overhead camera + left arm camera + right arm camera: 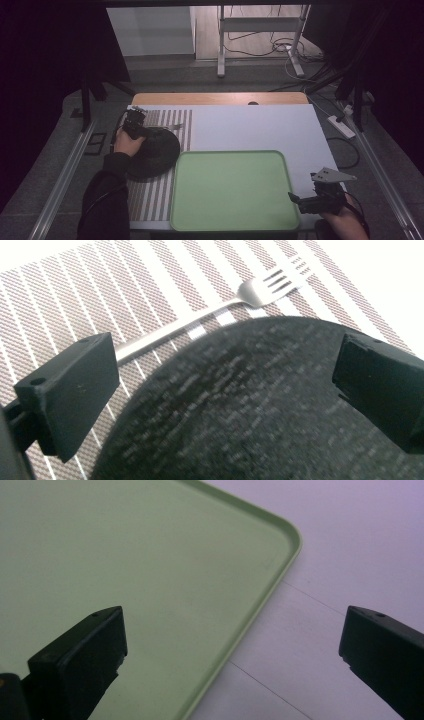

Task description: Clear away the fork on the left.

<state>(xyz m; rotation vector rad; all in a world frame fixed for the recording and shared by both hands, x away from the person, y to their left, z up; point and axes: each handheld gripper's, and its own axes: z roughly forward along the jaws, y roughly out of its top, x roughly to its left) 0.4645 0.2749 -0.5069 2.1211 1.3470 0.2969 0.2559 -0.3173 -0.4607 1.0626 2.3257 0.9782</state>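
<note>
Lying near the table's (300, 125) front edge, a green tray (230, 187) is seen with nothing in it. A dark speckled plate (155, 150) is set on the striped placemat (160, 195) at the left edge, also bare; a fork (210, 315) is laid on the mat just beyond it. The left gripper (134, 121) is held over the plate's far rim, jaws spread wide, nothing gripped. The right gripper (320, 200) is held at the tray's near right corner, jaws released, straddling the rim.
</note>
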